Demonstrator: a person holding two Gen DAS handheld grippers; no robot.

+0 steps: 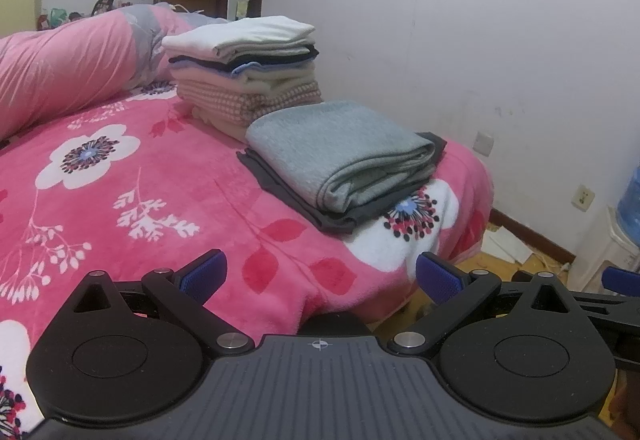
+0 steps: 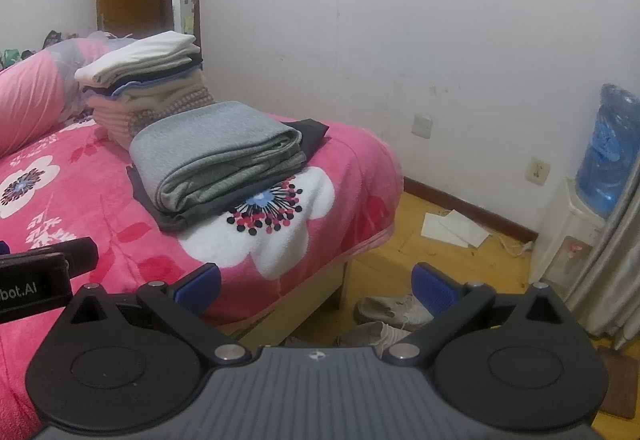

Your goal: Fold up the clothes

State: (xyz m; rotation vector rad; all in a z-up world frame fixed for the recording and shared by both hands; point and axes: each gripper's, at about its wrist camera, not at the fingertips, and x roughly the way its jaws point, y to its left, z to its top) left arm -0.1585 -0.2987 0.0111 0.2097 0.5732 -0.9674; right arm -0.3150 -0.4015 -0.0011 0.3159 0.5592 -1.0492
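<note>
Presently both the left hand-held gripper (image 1: 321,274) and right hand-held gripper (image 2: 316,286) stand wide and empty. The folded grey fleece garment (image 1: 344,152) lies flat atop a dark grey folded cloth (image 1: 340,218), near the right corner of the pink floral bed (image 1: 120,208). Risk: a careless nudge could slide it off that edge.

Bed (image 1: 120,200) under pink floral blanket (image 2: 100,208). Near its far right corner: dark grey folded garment (image 1: 348,218) flat on the blanket, grey-green folded towel (image 1: 344,156) on top of it. Just behind, toward the wall-side edge, a tall stack of folded clothes (image 1: 244,72), white piece uppermost. Pink rolled quilt (image 1: 68,60) along the far left edge.
</note>
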